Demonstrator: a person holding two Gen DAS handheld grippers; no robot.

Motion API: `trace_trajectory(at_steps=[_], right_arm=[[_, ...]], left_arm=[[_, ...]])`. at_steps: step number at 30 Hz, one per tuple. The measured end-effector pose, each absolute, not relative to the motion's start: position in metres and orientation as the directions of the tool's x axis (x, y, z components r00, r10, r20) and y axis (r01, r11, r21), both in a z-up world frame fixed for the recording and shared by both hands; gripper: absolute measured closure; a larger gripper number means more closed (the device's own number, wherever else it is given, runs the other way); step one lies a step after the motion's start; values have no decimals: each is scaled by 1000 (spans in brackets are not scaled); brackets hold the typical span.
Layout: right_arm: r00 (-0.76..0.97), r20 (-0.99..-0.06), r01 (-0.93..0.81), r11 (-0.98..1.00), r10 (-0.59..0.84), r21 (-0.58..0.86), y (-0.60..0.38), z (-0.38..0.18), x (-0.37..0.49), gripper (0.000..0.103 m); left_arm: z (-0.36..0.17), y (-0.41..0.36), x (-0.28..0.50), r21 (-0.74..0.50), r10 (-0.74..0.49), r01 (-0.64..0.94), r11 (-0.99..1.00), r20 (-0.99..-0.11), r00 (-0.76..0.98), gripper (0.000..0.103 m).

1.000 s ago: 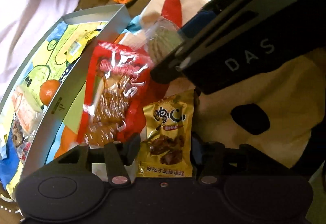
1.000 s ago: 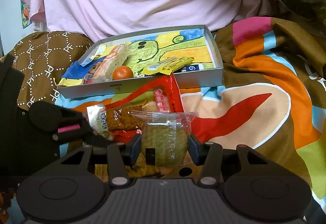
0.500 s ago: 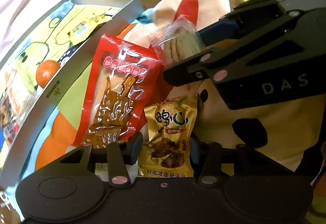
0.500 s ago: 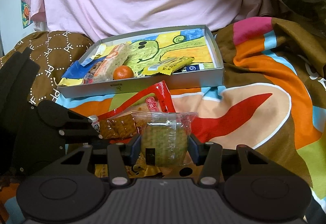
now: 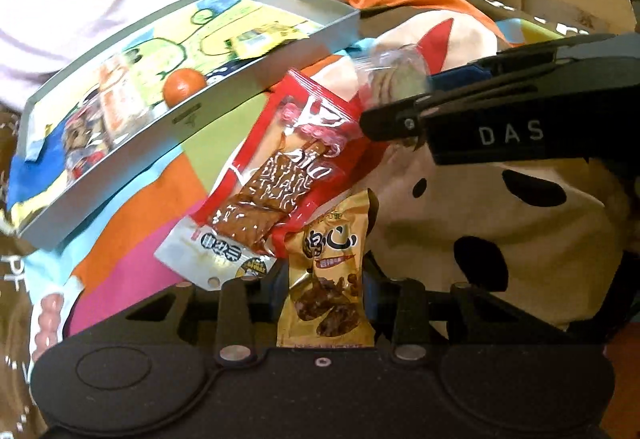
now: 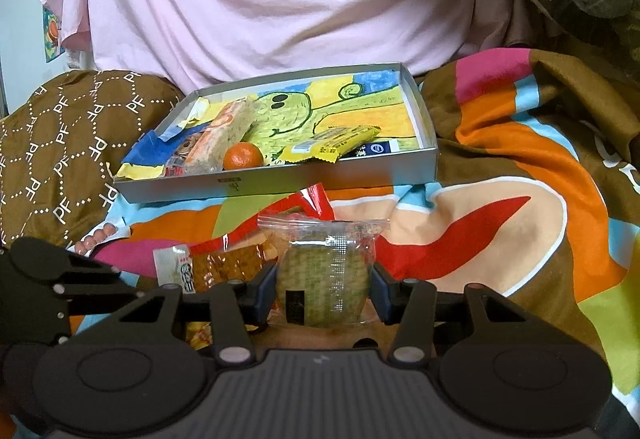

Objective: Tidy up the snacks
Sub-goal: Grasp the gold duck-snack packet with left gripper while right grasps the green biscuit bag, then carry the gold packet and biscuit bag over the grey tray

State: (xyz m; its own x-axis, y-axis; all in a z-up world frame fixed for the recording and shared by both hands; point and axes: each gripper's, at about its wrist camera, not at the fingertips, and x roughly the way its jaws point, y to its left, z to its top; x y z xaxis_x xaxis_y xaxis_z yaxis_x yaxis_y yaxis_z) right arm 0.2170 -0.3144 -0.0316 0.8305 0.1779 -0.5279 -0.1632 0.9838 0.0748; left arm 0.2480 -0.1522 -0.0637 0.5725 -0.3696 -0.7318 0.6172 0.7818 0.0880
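Since 1 s ago our left tongs (image 5: 324, 289) swung w/ gold packet (image 5: 328, 279) pinched; right tongs (image 6: 323, 287) gripped green cake (image 6: 326, 281). Tray (image 6: 280, 181), frame center, held some snacks; red pack (image 5: 280, 167) left out.

Two hand-held black grippers, both low and pointing fwd. Left gripper (image 5: 324, 287): fingers level, side by side, jaws closed in on a gold snack packet (image 5: 326, 279) standing upright btwn the pads; left pad (image 5: 276, 289) and right pad (image 5: 370, 293) look to press the packet's edges. Right gripper (image 6: 322, 287): same level pose, blue-lined pads (image 6: 264, 289) squeezing a clear-wrapped green cake (image 6: 324, 281) held upright. In the left view the right gripper (image 5: 400, 111) enters from the right w/ its fingers reaching left, ahead of and above the left one. In the right view the left gripper's body sits at lower left, close beside; its fingertips are prob. hidden behind the right gripper's frame.
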Motion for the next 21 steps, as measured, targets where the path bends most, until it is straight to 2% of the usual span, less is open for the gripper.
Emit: trace_trajectory(at_steps=[10,21], right_arm=[[859,-481,-173,984,175,48,-307,-27,212,50],[922,-356,-147,988,154,48,-303,-15,212,50]], left_arm=[[-35,-132,231,44,-378,533,845,-657,653,65],[3,-116,238,19,-349,427,904,-544,763,64]])
